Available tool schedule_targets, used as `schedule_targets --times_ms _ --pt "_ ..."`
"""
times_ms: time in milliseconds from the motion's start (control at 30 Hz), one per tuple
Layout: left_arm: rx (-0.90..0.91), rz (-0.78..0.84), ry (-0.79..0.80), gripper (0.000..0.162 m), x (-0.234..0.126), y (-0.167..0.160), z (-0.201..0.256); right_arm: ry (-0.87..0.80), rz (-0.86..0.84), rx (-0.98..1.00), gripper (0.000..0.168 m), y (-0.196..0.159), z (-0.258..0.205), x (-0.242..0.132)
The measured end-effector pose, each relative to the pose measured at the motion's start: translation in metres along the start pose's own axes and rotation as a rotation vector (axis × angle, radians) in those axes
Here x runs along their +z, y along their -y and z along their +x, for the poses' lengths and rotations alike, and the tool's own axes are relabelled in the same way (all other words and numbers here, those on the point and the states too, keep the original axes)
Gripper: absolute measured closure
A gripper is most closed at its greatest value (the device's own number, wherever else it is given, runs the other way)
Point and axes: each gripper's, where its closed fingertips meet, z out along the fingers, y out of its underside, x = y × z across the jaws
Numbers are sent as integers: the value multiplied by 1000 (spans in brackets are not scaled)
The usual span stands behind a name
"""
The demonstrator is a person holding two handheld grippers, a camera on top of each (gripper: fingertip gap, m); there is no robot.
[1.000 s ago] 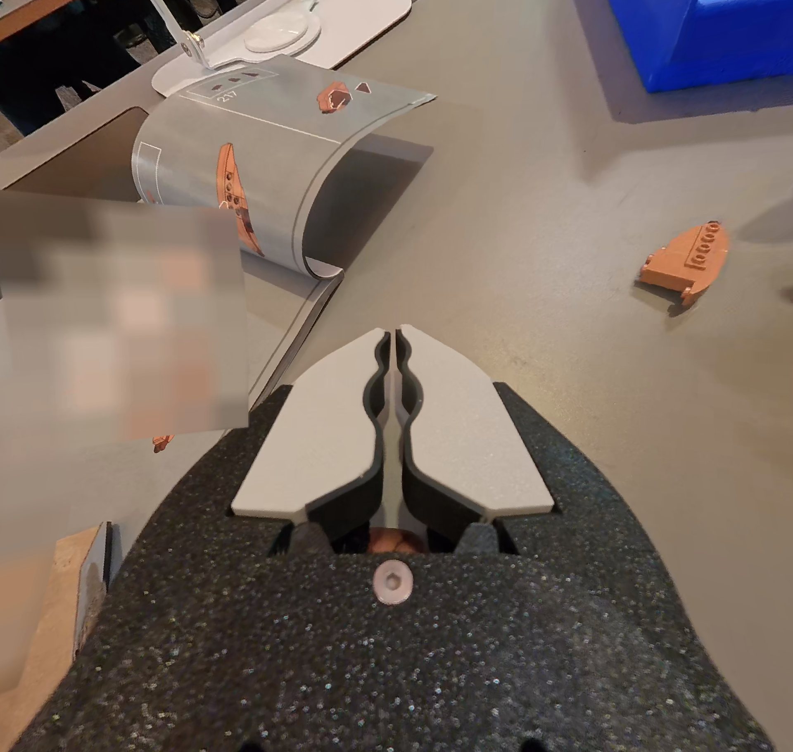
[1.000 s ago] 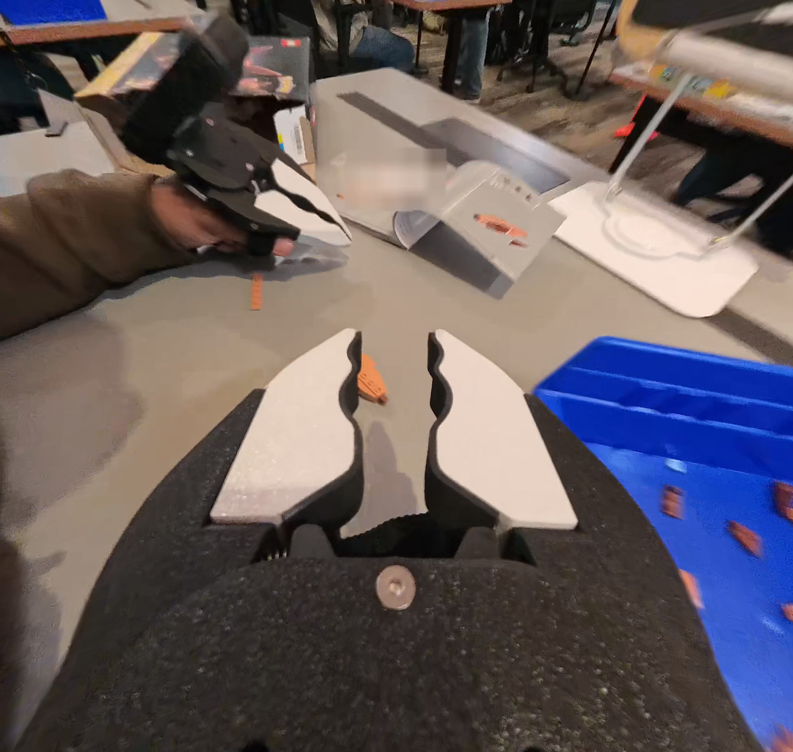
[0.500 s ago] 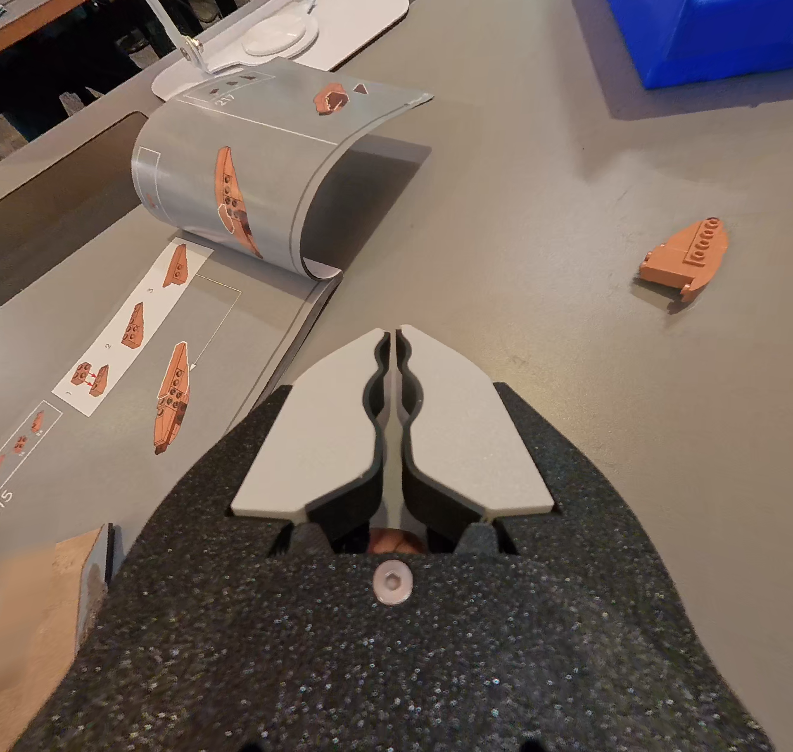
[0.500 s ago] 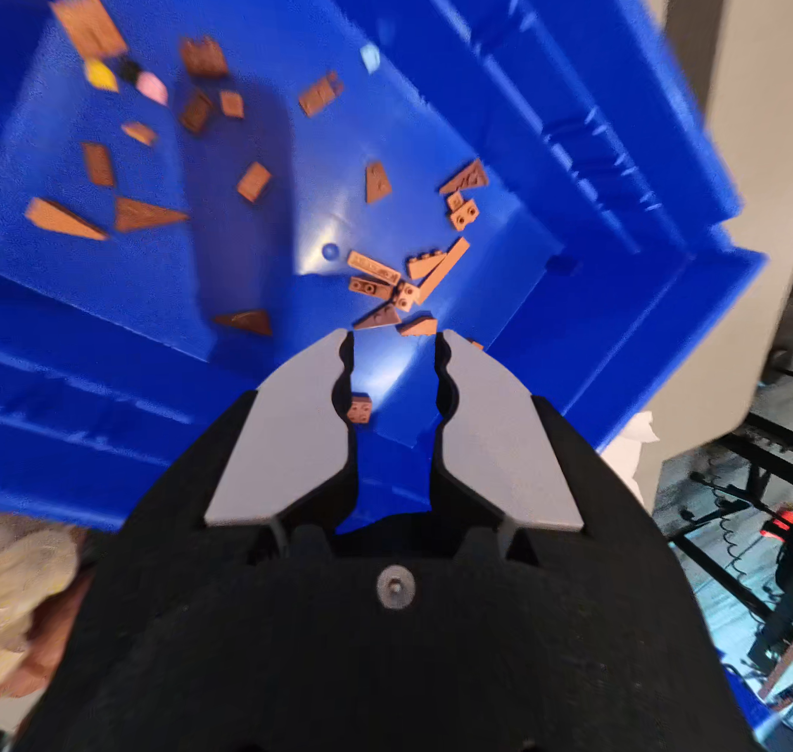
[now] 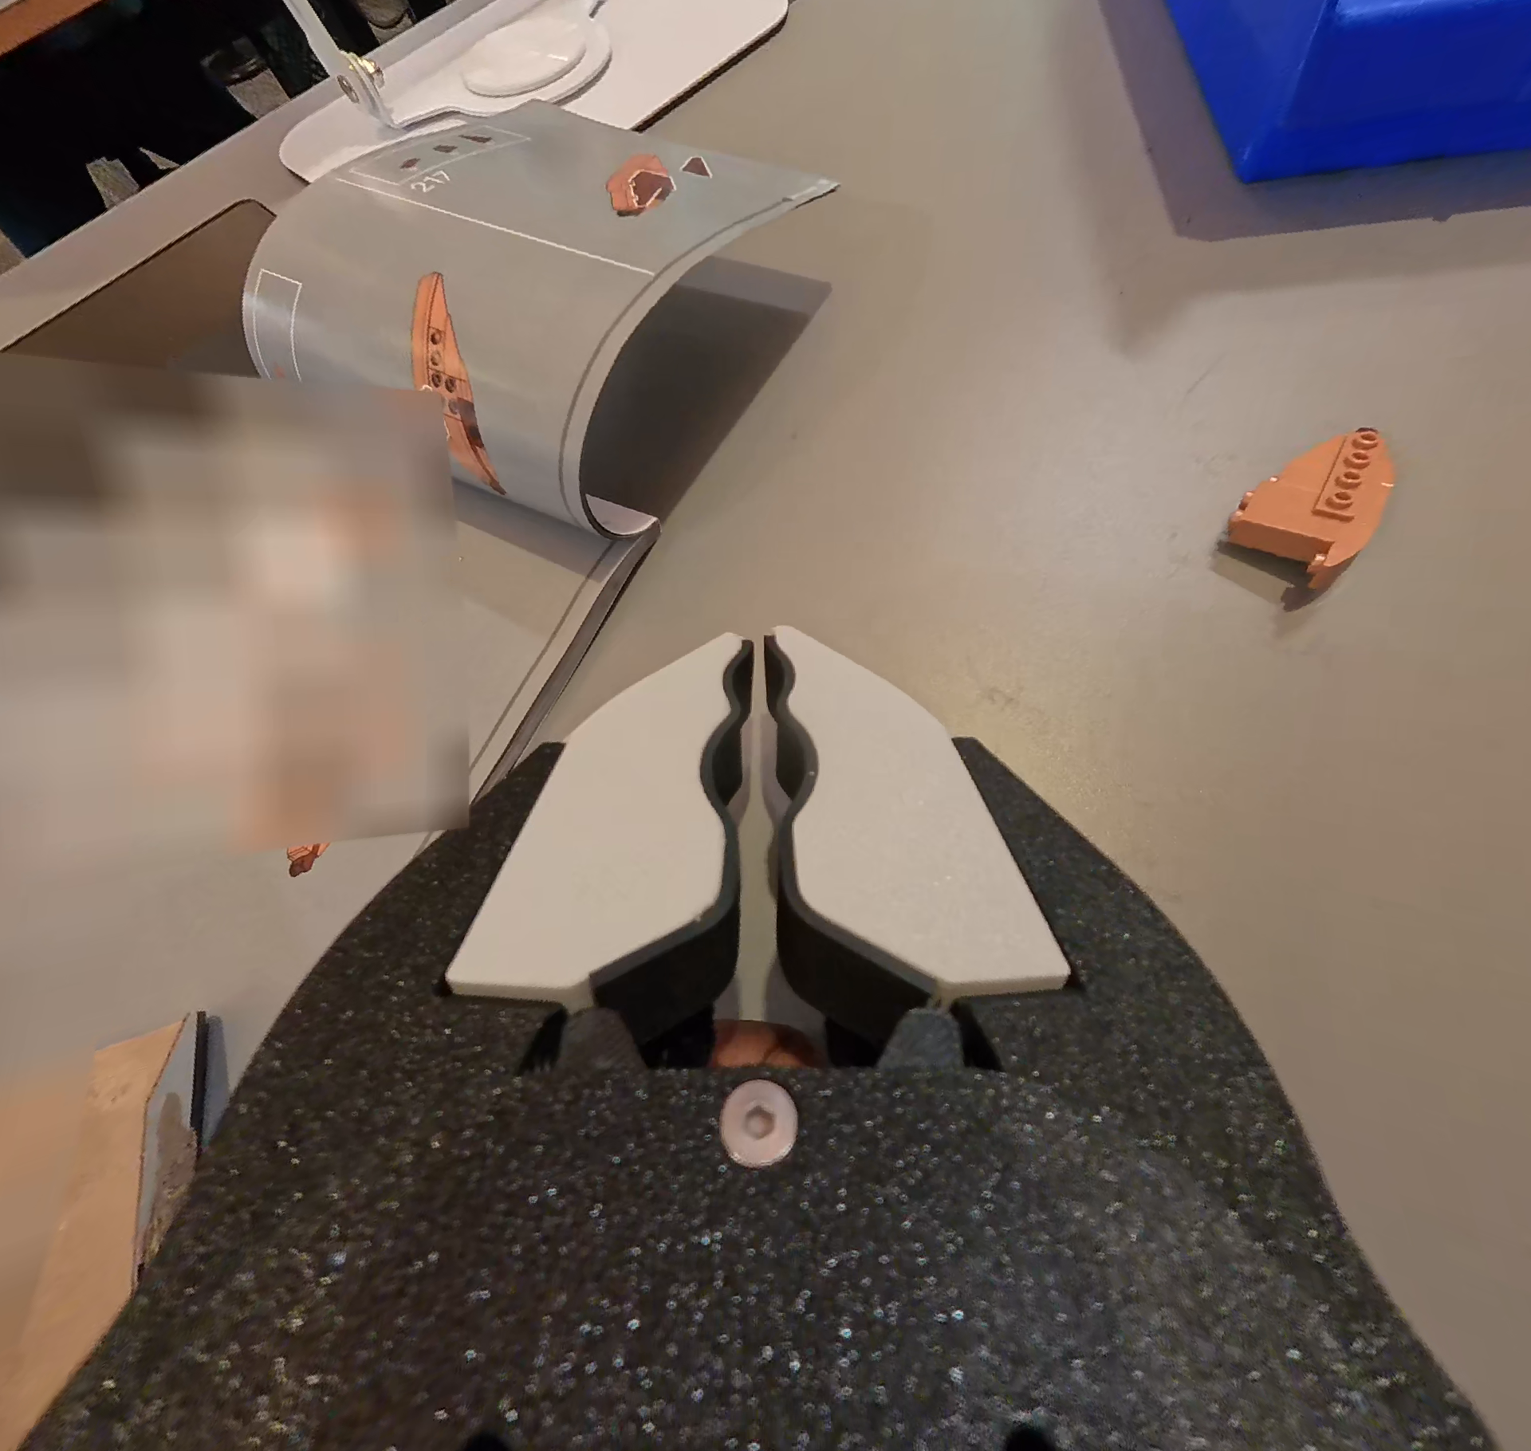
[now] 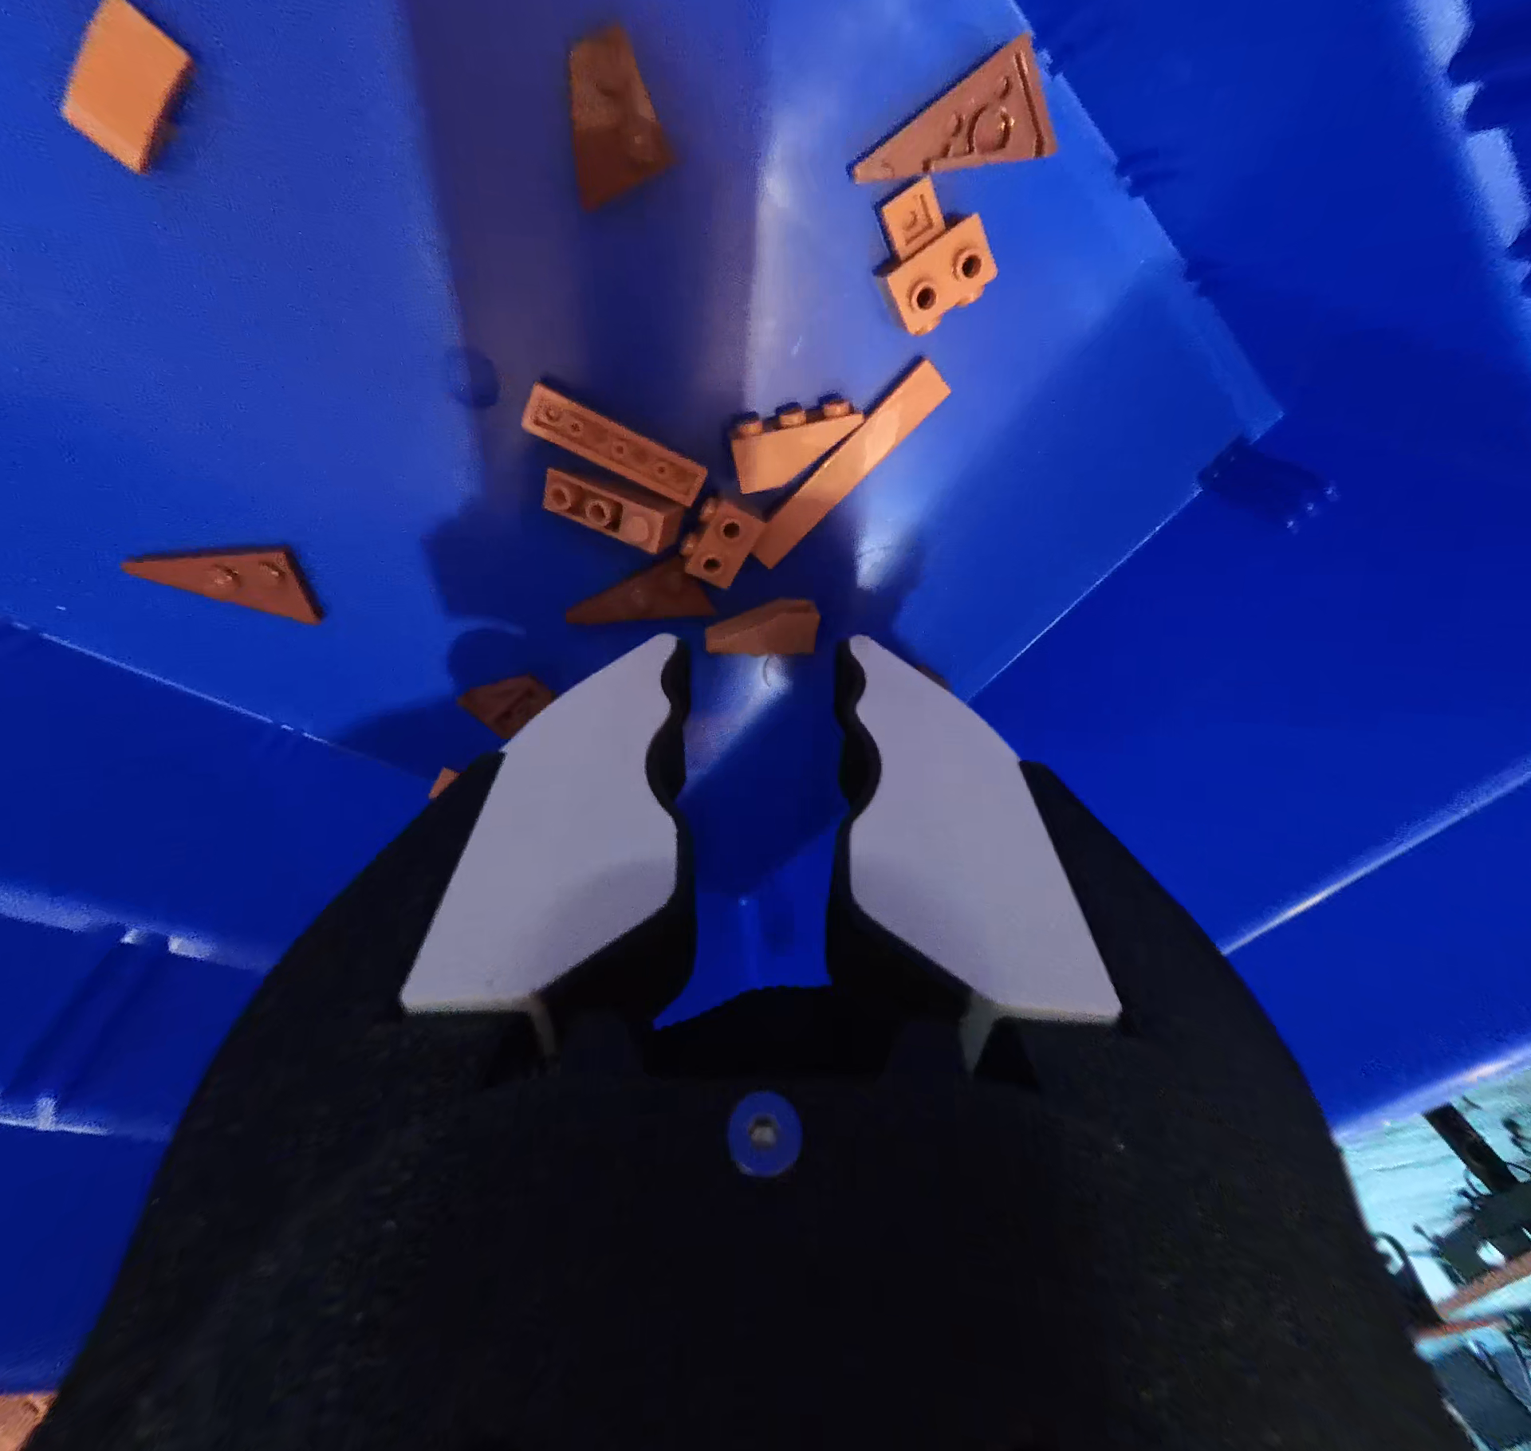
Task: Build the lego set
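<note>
My left gripper (image 5: pixel 760 642) is shut and empty, low over the grey table beside the open instruction booklet (image 5: pixel 514 309). A small orange assembled wedge piece (image 5: pixel 1317 510) lies on the table to its right, apart from it. My right gripper (image 6: pixel 758 649) is open and empty, pointing down into the blue bin (image 6: pixel 248 334), just above its floor. Several orange and brown Lego pieces lie there: a small slope piece (image 6: pixel 764 627) right at the fingertips, a long plate (image 6: pixel 615 444), a studded slope brick (image 6: pixel 795 450) and a bracket piece (image 6: pixel 940 276).
The blue bin (image 5: pixel 1342 44) stands at the table's far right in the left wrist view. A white stand base (image 5: pixel 530 61) sits behind the booklet. A cardboard edge (image 5: pixel 83 1179) shows at lower left. Bare table lies between the booklet and the wedge piece. Left tips to right tips: about 45 cm. The studded slope brick (image 6: pixel 795 450) is closer to my right gripper, around 5 cm from its tips; the left tips are 45 cm off.
My right gripper swung from over the table into the blue bin and has dropped closer to the pieces on its floor. The left gripper has stayed still and shut.
</note>
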Motion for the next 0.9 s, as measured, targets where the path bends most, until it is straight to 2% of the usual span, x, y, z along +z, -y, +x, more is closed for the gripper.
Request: schedule_targets --times_ms 133,267,367,467,667,900 --pt "-3 1 1 160 0 0 0 32 19 38 143 2 -1 1" --pt "7 -1 6 160 0 0 0 18 30 98 143 3 0 -2" --pt "10 2 11 160 0 0 0 -34 95 191 143 13 3 -20" --pt "18 3 17 160 0 0 0 -115 195 371 143 28 9 -52" --pt "39 3 32 160 0 0 1 -171 511 737 144 78 -14 -126" --pt "60 3 45 160 -1 0 2 -122 955 996 144 132 -38 -168"
